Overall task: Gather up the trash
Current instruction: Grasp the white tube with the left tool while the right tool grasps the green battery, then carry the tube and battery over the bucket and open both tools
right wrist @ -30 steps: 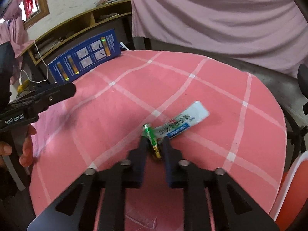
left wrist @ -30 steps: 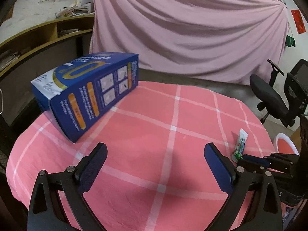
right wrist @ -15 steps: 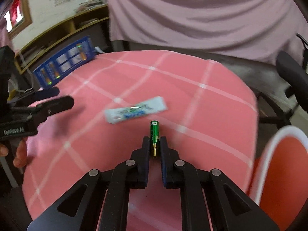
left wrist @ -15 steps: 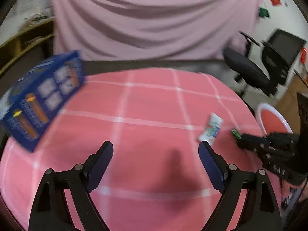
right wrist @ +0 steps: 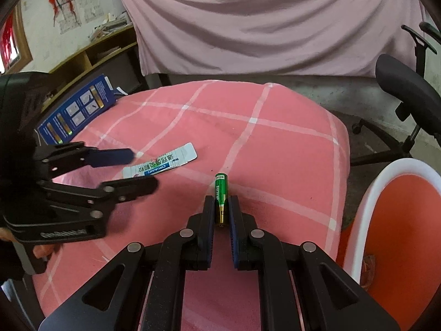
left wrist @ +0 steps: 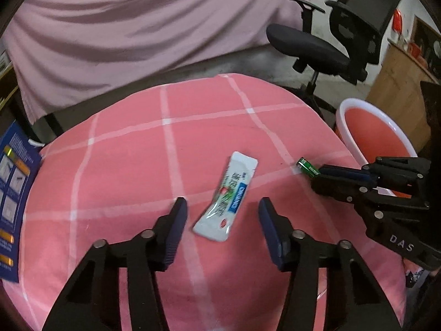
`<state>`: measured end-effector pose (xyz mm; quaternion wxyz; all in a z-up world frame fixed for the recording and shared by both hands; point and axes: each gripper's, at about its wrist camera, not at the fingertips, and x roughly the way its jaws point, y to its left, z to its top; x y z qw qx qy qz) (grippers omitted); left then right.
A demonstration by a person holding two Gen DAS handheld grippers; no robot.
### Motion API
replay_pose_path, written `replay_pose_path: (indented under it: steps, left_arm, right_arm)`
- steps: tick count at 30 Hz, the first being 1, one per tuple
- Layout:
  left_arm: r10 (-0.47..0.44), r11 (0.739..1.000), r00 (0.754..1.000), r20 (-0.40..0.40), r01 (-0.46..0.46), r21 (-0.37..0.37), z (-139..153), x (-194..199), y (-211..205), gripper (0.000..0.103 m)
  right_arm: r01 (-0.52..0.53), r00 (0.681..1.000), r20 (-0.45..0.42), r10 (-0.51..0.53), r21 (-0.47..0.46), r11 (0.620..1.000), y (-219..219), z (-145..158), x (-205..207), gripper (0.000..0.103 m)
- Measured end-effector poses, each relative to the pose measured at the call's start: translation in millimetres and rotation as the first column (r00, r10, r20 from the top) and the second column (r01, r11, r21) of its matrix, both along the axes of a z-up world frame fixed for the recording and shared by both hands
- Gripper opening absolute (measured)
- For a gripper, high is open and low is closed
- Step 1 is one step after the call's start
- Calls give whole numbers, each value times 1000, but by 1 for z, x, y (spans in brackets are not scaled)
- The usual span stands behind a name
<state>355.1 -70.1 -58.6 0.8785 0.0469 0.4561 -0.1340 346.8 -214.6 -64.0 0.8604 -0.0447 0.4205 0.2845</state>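
Note:
My right gripper [right wrist: 221, 202] is shut on a green battery [right wrist: 221, 190] and holds it above the pink checked tablecloth [right wrist: 275, 143]. It also shows in the left wrist view [left wrist: 317, 175], with the battery [left wrist: 307, 166] sticking out. My left gripper [left wrist: 222, 212] is open, its fingers on either side of a flat white sachet [left wrist: 230, 195] lying on the cloth. The sachet [right wrist: 161, 164] and left gripper [right wrist: 137, 171] show in the right wrist view.
An orange bin with a white rim [right wrist: 391, 220] stands off the table's right edge, also in the left wrist view [left wrist: 369, 129]. A blue box [right wrist: 77, 110] lies at the table's far left. A black office chair [left wrist: 330, 44] stands behind.
My left gripper has swung right from the blue box to the sachet and narrowed around it. My right gripper has carried the battery right, toward the bin.

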Motion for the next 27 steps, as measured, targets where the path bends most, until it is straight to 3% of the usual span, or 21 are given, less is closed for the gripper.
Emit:
replay_pose_path:
  steps: [2,6,15,23,27]
  left_arm:
    - [6,1000,1000,-5,-6,-5,0,2,-2,38]
    - [33,999,999,-25,-33,-22,1,1,-3,17]
    - [126,987,992,2,-125,-103,15,-18,-1,16]
    - [228,956,957,181,-185,-227,55,-51,-1,16]
    - [236,953,922,305,-159,-258,79,-67,-13,17]
  right_arm:
    - [7,1000,13,-7,-10,1000,0,1,-3,8]
    - [16,999,28,-16,-10,1000,0,2,-5,8]
    - [82,994,67,-87,83,993,-20,12,-10,8]
    - [118,963,215,-161,200,973,-38,38,-31,8]
    - [122,911,354,-211,257,959,-49,59,-48,8]
